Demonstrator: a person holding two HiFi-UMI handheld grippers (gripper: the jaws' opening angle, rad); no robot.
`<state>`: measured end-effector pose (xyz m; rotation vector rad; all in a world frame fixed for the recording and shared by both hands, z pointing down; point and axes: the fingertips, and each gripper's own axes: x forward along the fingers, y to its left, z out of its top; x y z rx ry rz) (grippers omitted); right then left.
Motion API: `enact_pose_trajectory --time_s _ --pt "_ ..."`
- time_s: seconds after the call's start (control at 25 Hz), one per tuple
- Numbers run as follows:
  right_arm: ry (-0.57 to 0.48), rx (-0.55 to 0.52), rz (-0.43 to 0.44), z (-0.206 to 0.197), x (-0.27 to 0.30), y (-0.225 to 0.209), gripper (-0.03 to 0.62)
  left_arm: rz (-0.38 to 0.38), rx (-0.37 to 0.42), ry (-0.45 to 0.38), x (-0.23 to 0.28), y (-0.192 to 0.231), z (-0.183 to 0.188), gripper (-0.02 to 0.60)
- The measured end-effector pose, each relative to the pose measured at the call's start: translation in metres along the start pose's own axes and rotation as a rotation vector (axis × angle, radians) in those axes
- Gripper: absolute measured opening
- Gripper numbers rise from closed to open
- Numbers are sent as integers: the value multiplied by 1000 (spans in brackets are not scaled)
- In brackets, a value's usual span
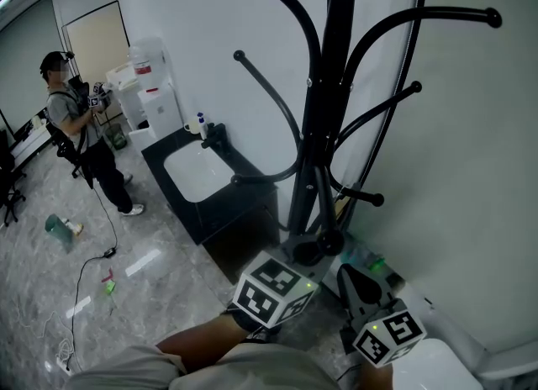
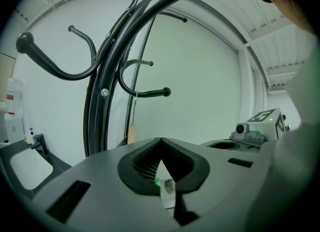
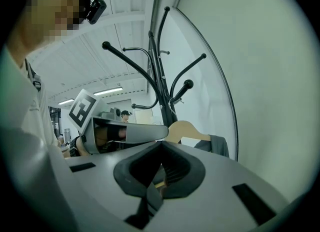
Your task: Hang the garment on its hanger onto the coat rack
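Left gripper (image 2: 160,142): fingers closed, tips meeting in a point. Ribbed black pads sit behind them in a matt grey shell. Nothing made out clamped. A small pale bit with a green light shows through the slot below.
Right gripper (image 3: 161,145): fingers closed tip to tip, same ribbed black pads. A tan sliver shows in the slot; cannot tell what it is.
Cubes (image 1: 273,289): black-and-white square markers, no letters to read. Both grippers are held low, close to the person's body and short of the rack.
Hanger (image 3: 186,127): tan wood with a smooth curved shoulder. Its long axis runs across the right gripper view, sloping down to the right, and its left end is hidden behind the left gripper. In the left gripper view it shows end-on beside the pole, with a thin wire rising from it to a low rack arm.
Garment (image 3: 219,146): grey cloth draped over the hanger's right shoulder, low beside the rack and apart from both grippers.
Rack (image 1: 326,119): black metal pole with curved arms ending in balls, against the white wall.
Surface (image 1: 252,203): black, with a white rectangular sink (image 1: 197,170) set in it and a small bottle (image 1: 202,124) at the back.
Dispenser (image 1: 155,86): white with a red label, print too small to read.
Person (image 1: 80,132): standing far off on a glossy veined floor.
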<state>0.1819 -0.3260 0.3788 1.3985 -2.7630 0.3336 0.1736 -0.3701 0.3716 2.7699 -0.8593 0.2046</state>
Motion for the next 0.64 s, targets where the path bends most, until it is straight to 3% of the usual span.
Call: enact_pose_trajectory --time_s 0.64 --pt "0 1 -13 -1 8 4 14 -21 -3 -4 -6 4 -1 5"
